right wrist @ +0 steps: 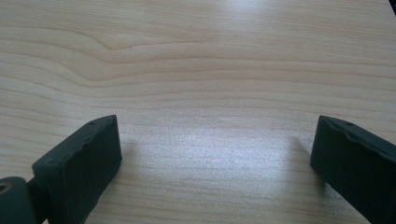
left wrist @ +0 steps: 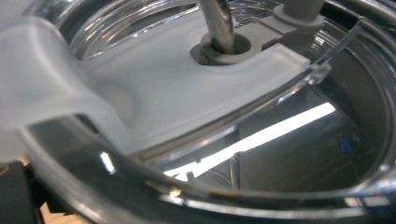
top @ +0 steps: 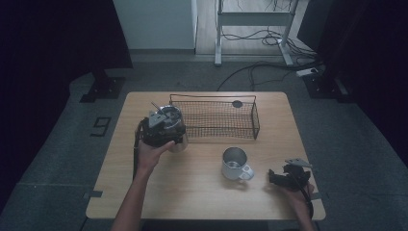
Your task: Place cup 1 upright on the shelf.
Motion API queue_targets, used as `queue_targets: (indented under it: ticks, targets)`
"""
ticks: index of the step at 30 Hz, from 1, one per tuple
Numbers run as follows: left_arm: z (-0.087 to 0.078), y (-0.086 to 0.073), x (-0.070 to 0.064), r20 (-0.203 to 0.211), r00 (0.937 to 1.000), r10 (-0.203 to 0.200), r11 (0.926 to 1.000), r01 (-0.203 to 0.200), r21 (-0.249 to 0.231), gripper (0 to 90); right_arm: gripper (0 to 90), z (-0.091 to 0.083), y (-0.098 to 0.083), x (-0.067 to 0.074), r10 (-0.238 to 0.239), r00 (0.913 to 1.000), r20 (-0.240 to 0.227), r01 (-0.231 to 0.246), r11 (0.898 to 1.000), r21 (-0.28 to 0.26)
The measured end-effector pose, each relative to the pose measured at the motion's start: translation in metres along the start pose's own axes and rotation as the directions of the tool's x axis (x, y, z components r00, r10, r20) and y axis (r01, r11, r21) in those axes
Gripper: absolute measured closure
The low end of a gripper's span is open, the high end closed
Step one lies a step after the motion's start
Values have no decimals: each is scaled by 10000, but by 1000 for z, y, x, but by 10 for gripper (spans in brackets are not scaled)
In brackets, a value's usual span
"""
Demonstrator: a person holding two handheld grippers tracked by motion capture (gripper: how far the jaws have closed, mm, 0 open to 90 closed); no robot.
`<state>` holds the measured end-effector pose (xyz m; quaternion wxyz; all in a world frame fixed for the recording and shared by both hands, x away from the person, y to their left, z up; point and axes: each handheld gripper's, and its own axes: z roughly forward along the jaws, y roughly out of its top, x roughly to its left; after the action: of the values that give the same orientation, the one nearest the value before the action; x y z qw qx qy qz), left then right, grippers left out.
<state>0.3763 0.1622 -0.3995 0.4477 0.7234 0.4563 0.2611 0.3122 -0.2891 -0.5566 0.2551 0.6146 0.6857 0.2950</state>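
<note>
Holding the clear lidded tumbler with its metal straw (top: 172, 126) at the wire basket's left end, our left gripper (top: 161, 126) pinches it (right gripper (top: 288, 177): jaws spread, resting on the table (top: 192, 192)).

A light wooden table (top: 192, 192) carries a wire basket (top: 216, 120) at the back; a metal mug (top: 235, 163) stands just in front of the basket, a clear lidded tumbler (top: 173, 127) at its left end
</note>
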Motion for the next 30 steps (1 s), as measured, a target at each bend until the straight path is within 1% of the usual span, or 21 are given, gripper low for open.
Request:
queue_targets:
  ticks: [4, 9, 14, 22, 30]
  targets:
    - [0, 5, 0, 64, 10000, -52, 10000, 52, -81, 40, 16, 0, 0, 0, -12, 10000, 0, 12, 10000, -6]
    - [2, 12, -2, 28, 10000, 32, 10000, -32, -72, 40, 16, 0, 0, 0, -14, 10000, 0, 14, 10000, -4]
    - [3, 15, -2, 47, 10000, -16, 10000, 16, -98, 40, 16, 0, 0, 0, -16, 10000, -2, 16, 10000, -1]
    - [8, 16, -3, 114, 9999, -14, 10000, 14, 20, 41, 16, 0, 0, 0, -10, 10000, 0, 10, 10000, -7]
    - [16, 20, -2, 120, 9999, -67, 10000, 67, 25, 40, 16, 0, 0, 0, -21, 10000, -8, 21, 10000, 11]
